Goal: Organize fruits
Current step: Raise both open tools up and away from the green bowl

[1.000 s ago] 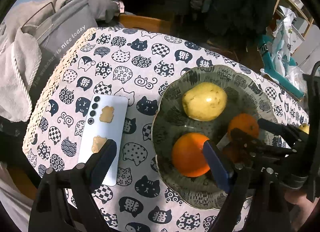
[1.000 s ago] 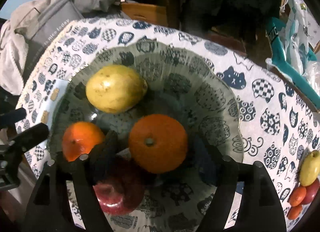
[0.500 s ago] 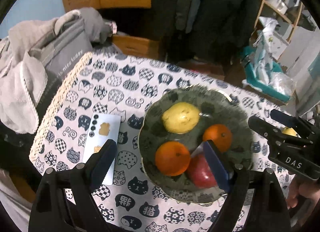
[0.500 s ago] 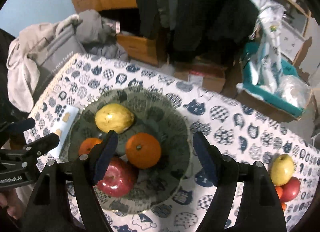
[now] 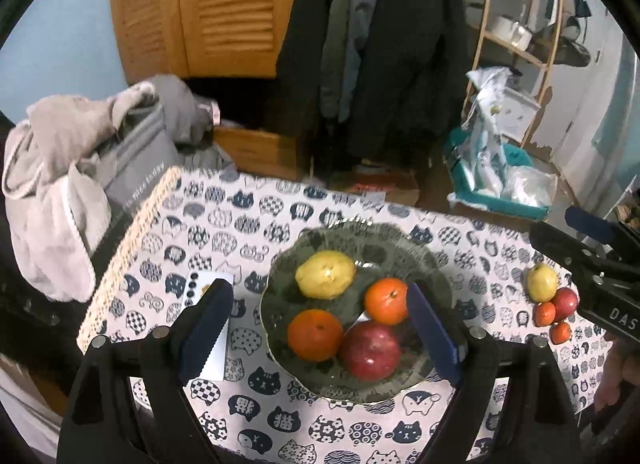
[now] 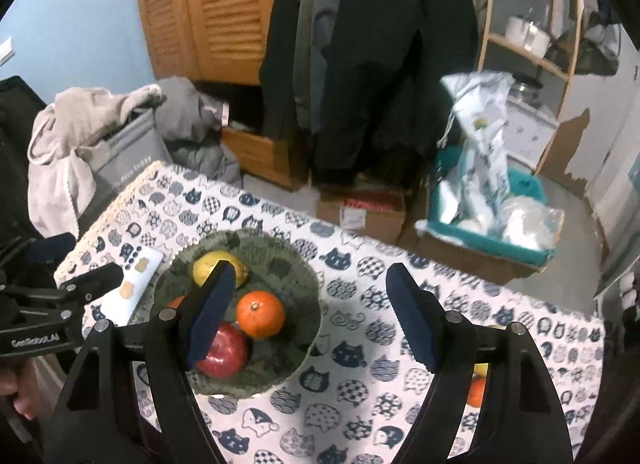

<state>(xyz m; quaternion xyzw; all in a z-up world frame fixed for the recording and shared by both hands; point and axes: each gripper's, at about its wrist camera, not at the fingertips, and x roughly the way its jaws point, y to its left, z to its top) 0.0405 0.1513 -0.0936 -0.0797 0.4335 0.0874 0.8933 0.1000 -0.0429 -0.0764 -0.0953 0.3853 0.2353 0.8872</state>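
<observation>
Green patterned glass plate [image 5: 280, 288] near the table's left edge carries a yellow pear [image 5: 325, 274], two oranges [image 5: 315, 335] and a red apple [image 5: 370, 350]. Your left gripper [image 5: 316, 328] is opening, nothing between its jaws; your right gripper [image 6: 312, 316] hangs wide and empty. Small loose fruits [image 5: 550, 300] wait by the table's right edge: approach from above, straddle one cleanly.

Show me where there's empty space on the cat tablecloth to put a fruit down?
Bare cloth lies between the plate and the small fruit pile, and along the far edge behind the plate. It is crowded inside the plate, and tight at its left beside the phone.
</observation>
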